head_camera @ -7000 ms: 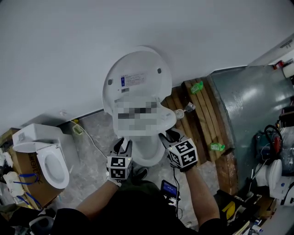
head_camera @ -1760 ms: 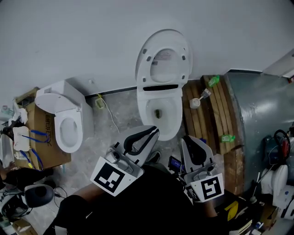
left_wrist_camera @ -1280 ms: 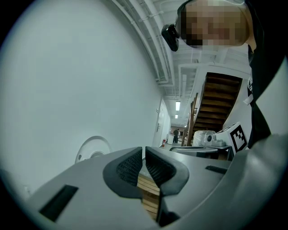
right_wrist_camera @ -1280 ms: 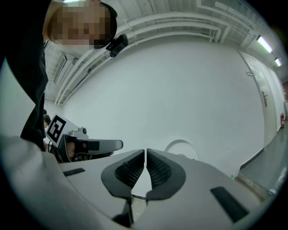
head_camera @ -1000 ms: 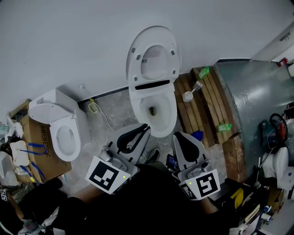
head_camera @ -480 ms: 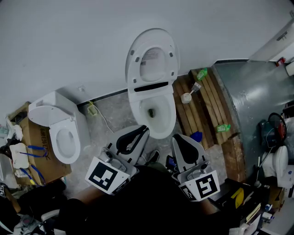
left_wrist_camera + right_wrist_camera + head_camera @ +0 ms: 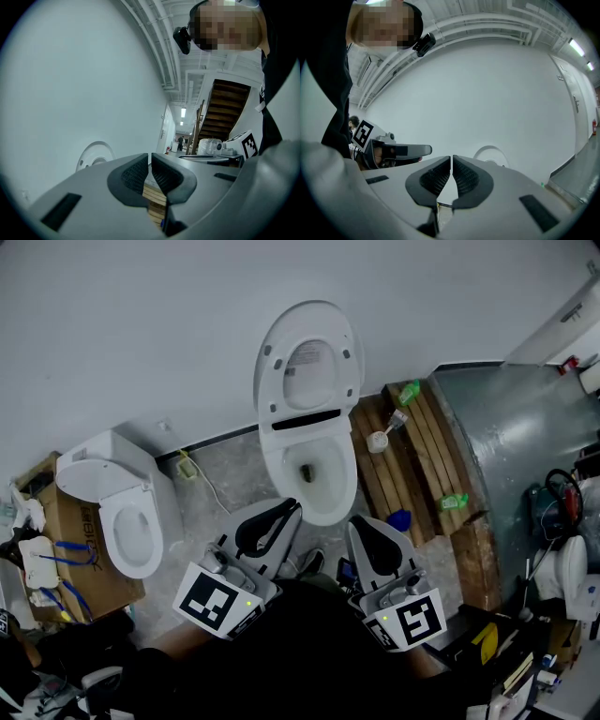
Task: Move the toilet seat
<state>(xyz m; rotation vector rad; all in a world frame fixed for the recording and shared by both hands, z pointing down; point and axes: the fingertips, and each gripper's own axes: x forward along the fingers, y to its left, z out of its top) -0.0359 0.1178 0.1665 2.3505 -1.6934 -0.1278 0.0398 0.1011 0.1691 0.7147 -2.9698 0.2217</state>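
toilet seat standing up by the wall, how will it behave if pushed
The toilet seat looks like a rigid ring, so probably no flex. Upright and hinged at the bowl, it would likely swing down. Its glossy surface may be slippery.

white toilet [image 7: 105,474] by cardboard box [image 7: 66,521] at left, green bottles [image 7: 455,502] on wooden pallet [image 7: 427,460]

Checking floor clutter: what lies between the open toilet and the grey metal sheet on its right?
In the head view, a wooden pallet lies between toilet and sheet, carrying two green items and a white cup-like object.
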